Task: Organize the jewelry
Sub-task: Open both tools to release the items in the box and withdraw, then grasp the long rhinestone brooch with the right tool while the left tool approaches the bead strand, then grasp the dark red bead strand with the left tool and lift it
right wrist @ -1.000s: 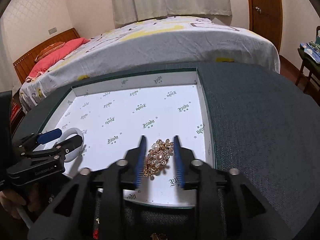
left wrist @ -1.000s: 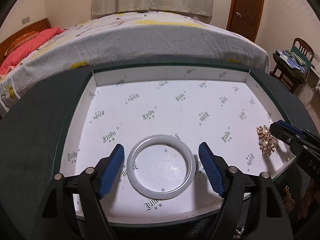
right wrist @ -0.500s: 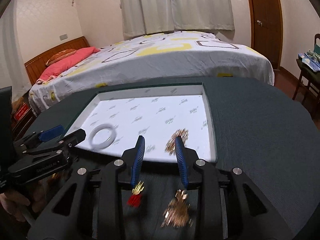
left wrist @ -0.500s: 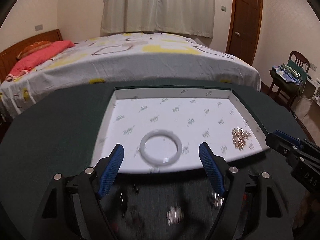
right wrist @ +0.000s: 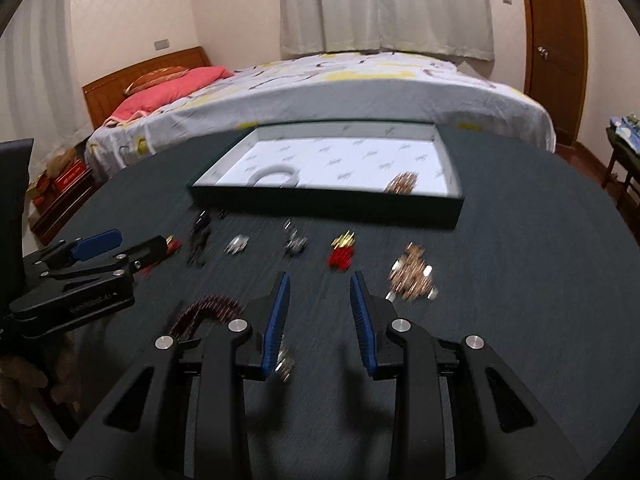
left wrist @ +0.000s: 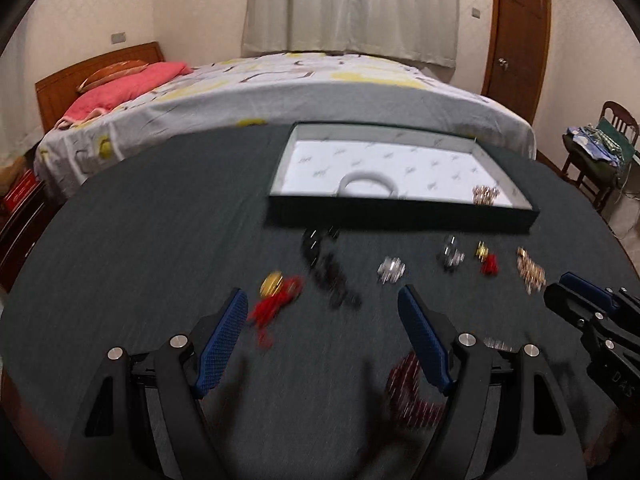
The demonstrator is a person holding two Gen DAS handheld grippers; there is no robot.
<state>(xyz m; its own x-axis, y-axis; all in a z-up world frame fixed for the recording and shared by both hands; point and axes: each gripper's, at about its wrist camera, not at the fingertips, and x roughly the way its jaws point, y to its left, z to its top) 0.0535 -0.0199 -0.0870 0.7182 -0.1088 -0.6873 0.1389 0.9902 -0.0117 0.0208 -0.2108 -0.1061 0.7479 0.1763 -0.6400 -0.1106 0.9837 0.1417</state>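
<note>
Risk: loose jewelry (right wrist: pixel 412 276) scattered mid-bench, near tray (right wrist: pixel 328 204) | left gripper (left wrist: pixel 320 336) fingers spread wide, right gripper (right wrist: pixel 320 316) fingers narrowly parted, both empty | blurred, tangled chains may snag or slip.

Dark round table (left wrist: pixel 140 240) bearing a shallow tray (left wrist: pixel 400 218) and scattered jewelry pieces (left wrist: pixel 392 270).

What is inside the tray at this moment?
Inside the tray lie a white bangle and a gold brooch on printed paper. The near wall hides the bangle's front edge.
</note>
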